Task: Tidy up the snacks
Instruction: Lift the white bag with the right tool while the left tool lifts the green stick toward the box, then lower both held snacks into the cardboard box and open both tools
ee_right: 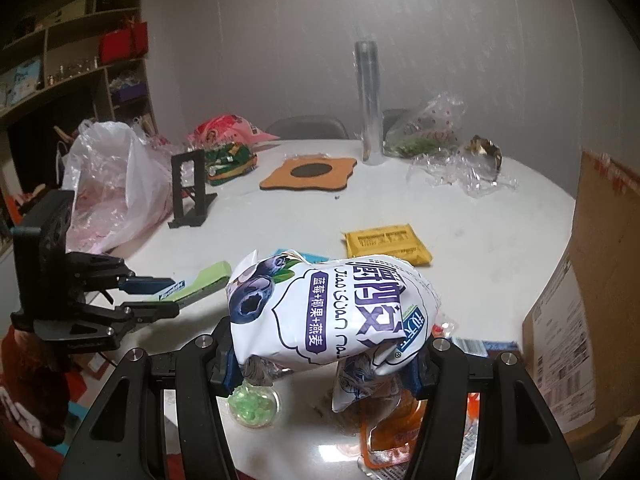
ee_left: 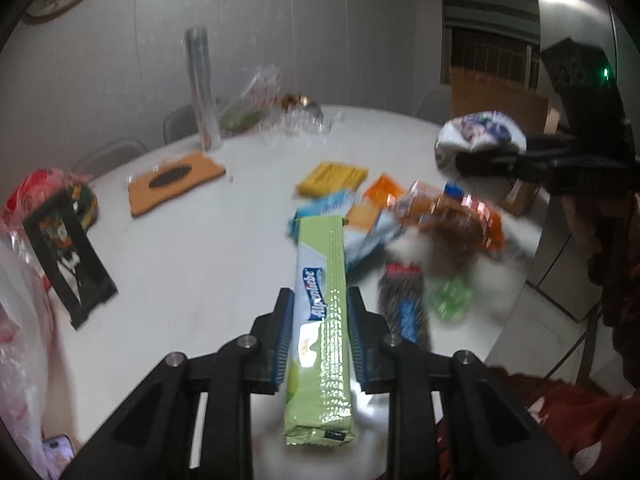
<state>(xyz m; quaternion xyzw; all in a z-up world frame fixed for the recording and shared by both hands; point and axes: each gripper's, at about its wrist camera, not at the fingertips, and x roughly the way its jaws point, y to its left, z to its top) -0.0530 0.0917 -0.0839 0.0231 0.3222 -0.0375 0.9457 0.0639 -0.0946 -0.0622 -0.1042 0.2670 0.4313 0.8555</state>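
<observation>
My left gripper (ee_left: 319, 312) is shut on a long green snack pack (ee_left: 322, 320) and holds it above the white table (ee_left: 192, 240). It also shows in the right wrist view (ee_right: 160, 292), with the green pack (ee_right: 208, 276) between its blue pads. My right gripper (ee_right: 324, 356) is shut on a white blueberry snack bag (ee_right: 332, 308) held above the table; it also shows in the left wrist view (ee_left: 492, 160) with the bag (ee_left: 478, 136). A heap of loose snack packets (ee_left: 420, 216) and a yellow packet (ee_right: 386, 242) lie on the table.
An orange coaster mat (ee_right: 308, 172), a black stand (ee_right: 190, 188), a tall clear tube (ee_right: 370, 104), plastic bags (ee_right: 116, 188) and crumpled wrap (ee_right: 460, 168) sit on the table. A cardboard box (ee_right: 592, 288) stands at the right edge. A green candy cup (ee_right: 254, 402) lies under my right gripper.
</observation>
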